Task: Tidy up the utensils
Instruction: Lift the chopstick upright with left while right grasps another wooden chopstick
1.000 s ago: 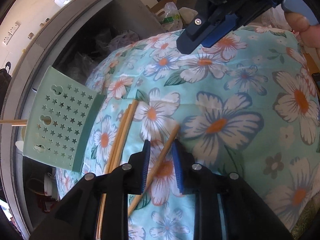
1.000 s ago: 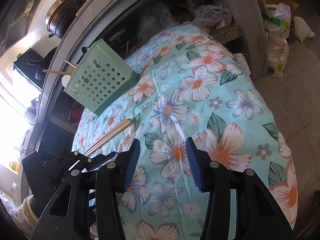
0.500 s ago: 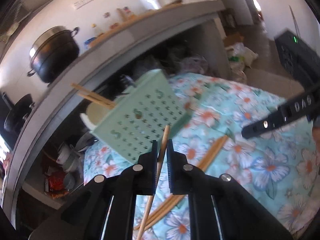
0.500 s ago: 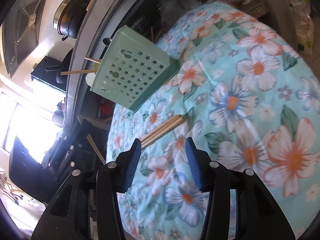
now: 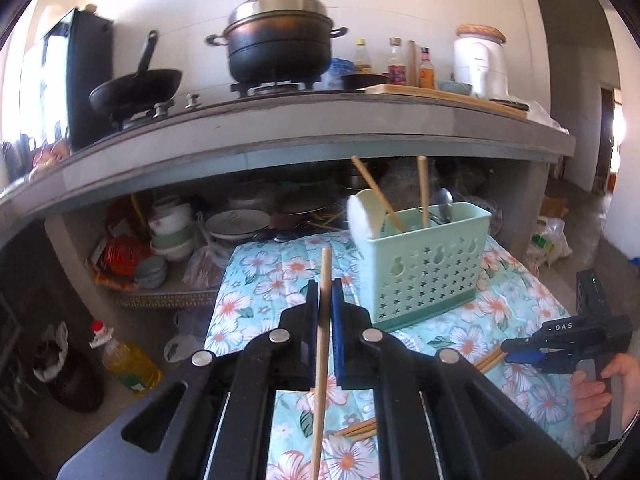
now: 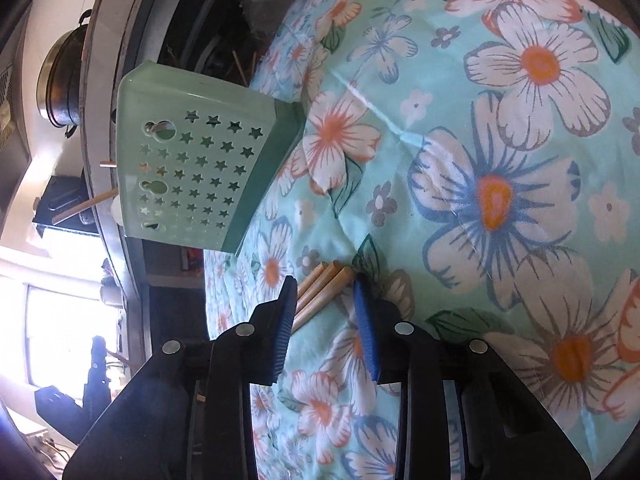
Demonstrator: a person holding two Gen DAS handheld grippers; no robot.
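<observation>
Left gripper [image 5: 325, 286] is clamped on one chopstick [image 5: 322, 344], held near upright above the floral cloth [image 5: 276, 276], left of the green caddy [image 5: 424, 264]. Right gripper [image 6: 325, 296] is spread open, tips straddling the ends of the loose chopsticks [image 6: 320, 286] lying on the cloth.

Risks: the pinch sits high on the stick with a long tail below, so it could pivot or slip on the way to the caddy. Sticks already inside lean across the opening and may block entry. The right could grab several at once.

Upright wooden chopstick [image 5: 322, 344]; loose chopsticks [image 6: 320, 294] on cloth near mint caddy [image 5: 424, 264]
</observation>
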